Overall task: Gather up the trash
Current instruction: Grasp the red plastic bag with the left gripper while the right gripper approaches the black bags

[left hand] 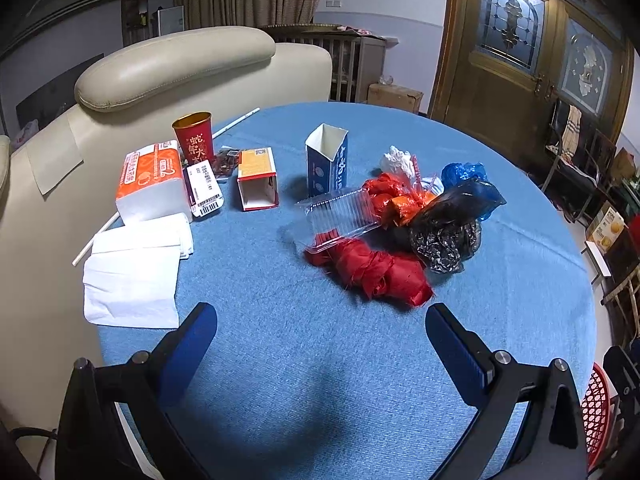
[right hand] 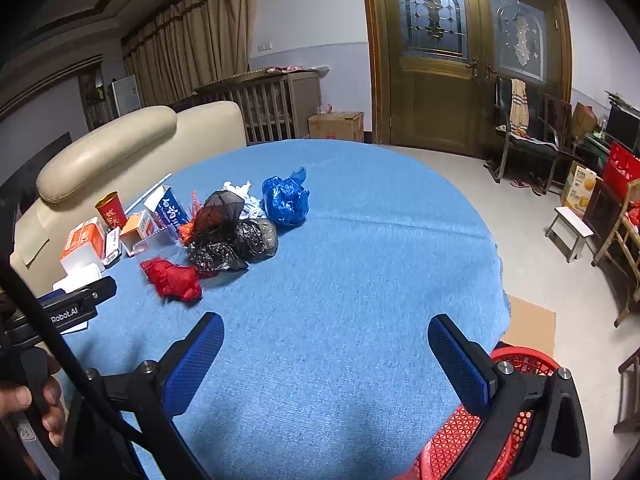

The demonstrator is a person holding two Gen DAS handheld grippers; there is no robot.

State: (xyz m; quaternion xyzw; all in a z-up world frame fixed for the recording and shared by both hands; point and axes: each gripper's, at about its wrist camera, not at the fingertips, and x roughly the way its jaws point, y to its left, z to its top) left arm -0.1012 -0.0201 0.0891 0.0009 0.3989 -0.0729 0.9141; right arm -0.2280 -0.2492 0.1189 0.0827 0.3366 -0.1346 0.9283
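Note:
Trash lies heaped on a round table with a blue cloth [left hand: 320, 360]: a crumpled red bag [left hand: 380, 272], a clear plastic clamshell [left hand: 340, 212], a black bag [left hand: 444, 228], a blue bag [left hand: 468, 176], orange-red wrappers [left hand: 392, 196] and a white wad [left hand: 400, 162]. An open blue-white carton [left hand: 326, 160] and an orange box [left hand: 258, 180] stand behind. My left gripper [left hand: 320, 324] hangs open just short of the red bag. My right gripper [right hand: 326, 332] is open over bare cloth, well right of the red bag [right hand: 172, 278] and blue bag [right hand: 286, 196].
A tissue pack [left hand: 152, 184], loose napkins [left hand: 132, 272], a red cup [left hand: 194, 138] and a long white straw [left hand: 236, 122] sit at the table's left by a cream sofa [left hand: 160, 68]. A red mesh basket [right hand: 472, 440] stands below the table's right edge. A hand [right hand: 36, 408] holds the left gripper.

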